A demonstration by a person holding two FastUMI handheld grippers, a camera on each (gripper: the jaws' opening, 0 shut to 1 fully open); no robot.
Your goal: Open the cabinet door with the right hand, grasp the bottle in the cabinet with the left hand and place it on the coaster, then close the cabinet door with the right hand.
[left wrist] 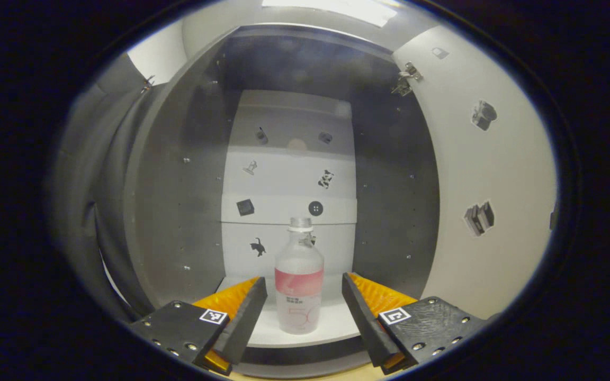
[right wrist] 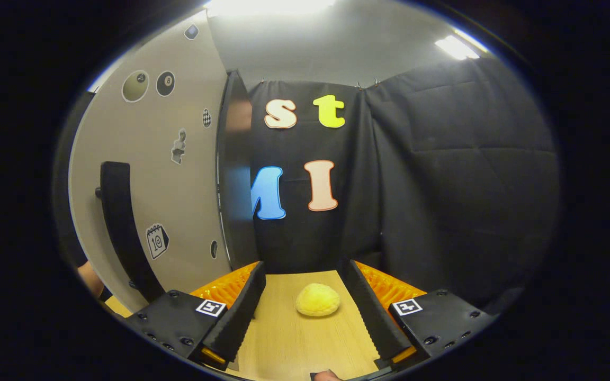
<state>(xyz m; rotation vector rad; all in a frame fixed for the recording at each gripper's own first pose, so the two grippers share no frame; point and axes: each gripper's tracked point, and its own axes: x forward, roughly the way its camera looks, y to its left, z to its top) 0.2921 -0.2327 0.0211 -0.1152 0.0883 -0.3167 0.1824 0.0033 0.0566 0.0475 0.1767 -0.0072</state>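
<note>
The bottle [left wrist: 299, 280] stands upright on the pale floor of the cabinet [left wrist: 178, 201], near its front edge, with a clear neck and cap above a pink band. It sits between the fingers of the left gripper [left wrist: 303, 296] in the left gripper view — the fingers are spread wide, one on each side, with open space between each and the bottle. The cabinet's dark side walls frame a white back panel dotted with small black stickers. The cabinet door [left wrist: 487, 201] is swung open to the right of the opening, its pale inner face carrying more stickers and a hinge near the top.

In the right gripper view, the right gripper [right wrist: 302, 296] hangs over the wooden table [right wrist: 294, 344], its fingers spread apart and holding nothing. A yellow, rounded lump [right wrist: 317, 299] lies on the table between them — touching neither. To the left stands the door's outer face [right wrist: 157, 174] with a long dark handle [right wrist: 122, 227] and stickers.
</note>
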